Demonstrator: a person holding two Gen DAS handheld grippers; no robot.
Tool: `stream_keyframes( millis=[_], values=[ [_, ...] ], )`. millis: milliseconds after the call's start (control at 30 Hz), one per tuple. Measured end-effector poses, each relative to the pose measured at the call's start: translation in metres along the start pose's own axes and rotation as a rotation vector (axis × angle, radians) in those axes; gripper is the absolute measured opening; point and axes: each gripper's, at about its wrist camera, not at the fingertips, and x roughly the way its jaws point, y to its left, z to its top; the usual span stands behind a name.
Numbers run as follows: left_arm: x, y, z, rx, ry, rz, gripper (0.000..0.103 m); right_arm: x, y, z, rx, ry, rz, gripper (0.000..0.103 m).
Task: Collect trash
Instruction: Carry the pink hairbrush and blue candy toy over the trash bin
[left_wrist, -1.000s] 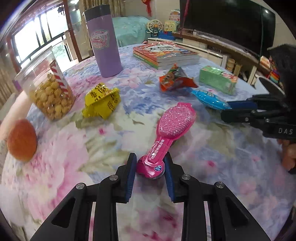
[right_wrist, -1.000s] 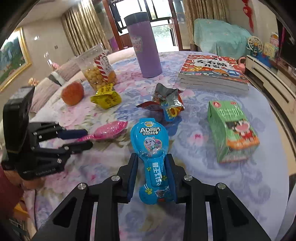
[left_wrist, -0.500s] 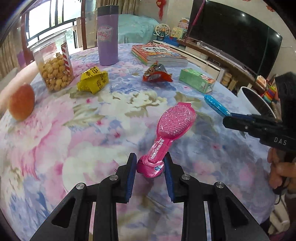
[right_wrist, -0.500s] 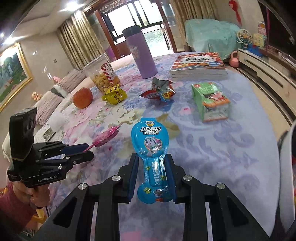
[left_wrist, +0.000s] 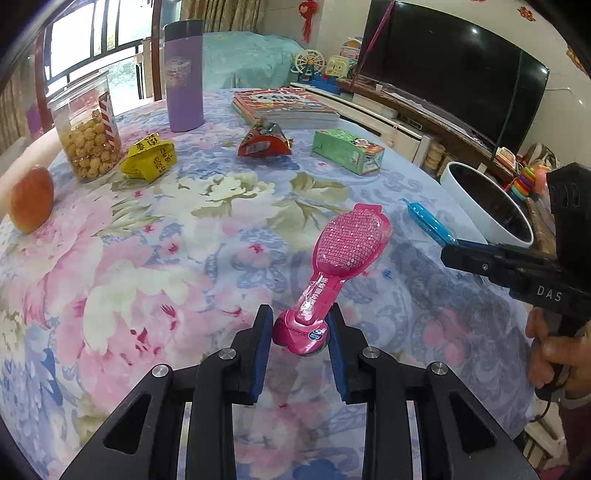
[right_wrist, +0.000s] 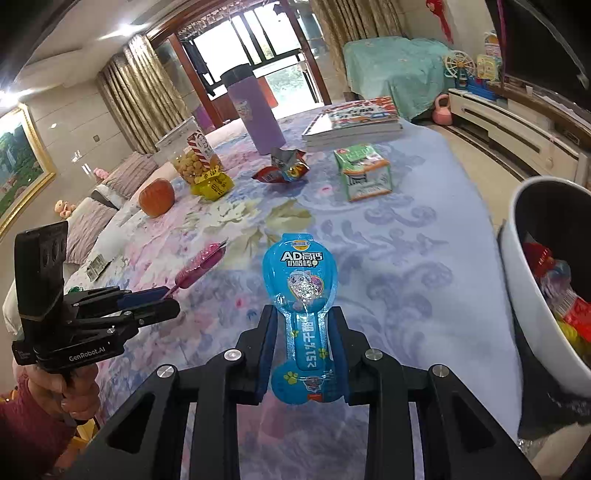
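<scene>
My left gripper (left_wrist: 300, 325) is shut on the handle end of a pink spoon-shaped snack wrapper (left_wrist: 347, 247) and holds it above the floral tablecloth. My right gripper (right_wrist: 303, 332) is shut on a blue spoon-shaped wrapper (right_wrist: 301, 284), also held above the table. The blue wrapper shows in the left wrist view (left_wrist: 428, 221), and the pink one in the right wrist view (right_wrist: 201, 266). A white trash bin (right_wrist: 532, 295) with wrappers inside stands beside the table at the right, also in the left wrist view (left_wrist: 480, 206).
On the table lie a yellow wrapper (left_wrist: 149, 158), a red crumpled bag (left_wrist: 264, 142), a green carton (left_wrist: 347, 151), an apple (left_wrist: 31, 199), a snack jar (left_wrist: 86, 136), a purple tumbler (left_wrist: 183, 96) and books (left_wrist: 284, 107).
Both grippers have lifted and pulled back from the table's middle toward its near edge with their wrappers. The trash bin has come into view at the right.
</scene>
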Motion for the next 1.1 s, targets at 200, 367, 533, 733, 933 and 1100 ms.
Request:
stream_keyframes(
  millis=[200, 367, 533, 733, 933, 1100],
  values=[
    [-0.002, -0.009, -0.003, -0.001, 0.001, 0.010, 0.028, -0.007, -0.006, -0.008, 0.027, -0.010, -0.005, 0.028],
    [-0.005, -0.017, -0.002, 0.020, -0.005, 0.017, 0.028, -0.014, -0.009, -0.009, 0.041, -0.028, -0.004, 0.027],
    [-0.008, -0.026, 0.000, 0.037, -0.012, 0.013, 0.028, -0.022, -0.012, -0.010, 0.046, -0.043, -0.010, 0.026],
    [-0.008, -0.038, 0.003, 0.058, -0.013, -0.001, 0.028, -0.034, -0.016, -0.012, 0.047, -0.064, -0.018, 0.026],
    [-0.008, -0.049, 0.009, 0.079, -0.019, -0.014, 0.028, -0.049, -0.024, -0.013, 0.059, -0.085, -0.031, 0.026],
    [-0.007, -0.059, 0.012, 0.098, -0.020, -0.024, 0.028, -0.061, -0.031, -0.014, 0.068, -0.102, -0.042, 0.026]
  ],
)
